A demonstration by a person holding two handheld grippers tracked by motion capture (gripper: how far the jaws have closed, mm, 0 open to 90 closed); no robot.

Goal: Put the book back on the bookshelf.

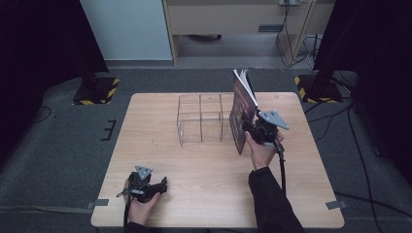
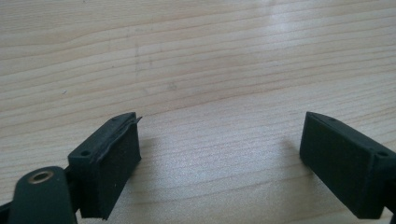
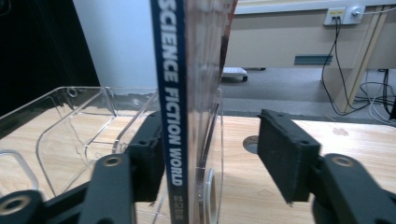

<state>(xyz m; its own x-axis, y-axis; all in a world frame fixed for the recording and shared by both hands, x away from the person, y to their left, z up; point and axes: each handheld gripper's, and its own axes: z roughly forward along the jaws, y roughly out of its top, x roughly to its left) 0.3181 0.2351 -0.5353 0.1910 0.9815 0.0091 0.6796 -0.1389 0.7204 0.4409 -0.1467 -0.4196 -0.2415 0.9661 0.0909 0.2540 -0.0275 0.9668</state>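
A thin magazine [image 1: 243, 104] with a dark cover stands upright at the right end of a clear plastic rack [image 1: 201, 119] on the far half of the wooden table [image 1: 204, 179]. In the right gripper view its blue spine [image 3: 170, 93] reads "SCIENCE FICTION WORLD" and it stands against the rack's clear wall [image 3: 70, 126]. My right gripper [image 1: 248, 127] [image 3: 215, 140] is open around the spine: one jaw touches it, the other stands well apart. My left gripper [image 1: 163, 184] [image 2: 219, 140] rests open near the front left edge, with bare wood between its jaws.
Two black stands with yellow-black striped bases [image 1: 97, 90] [image 1: 316, 87] flank the table's far corners. Cables [image 1: 335, 116] trail on the grey floor to the right. A wooden cabinet [image 1: 233, 19] stands beyond the table.
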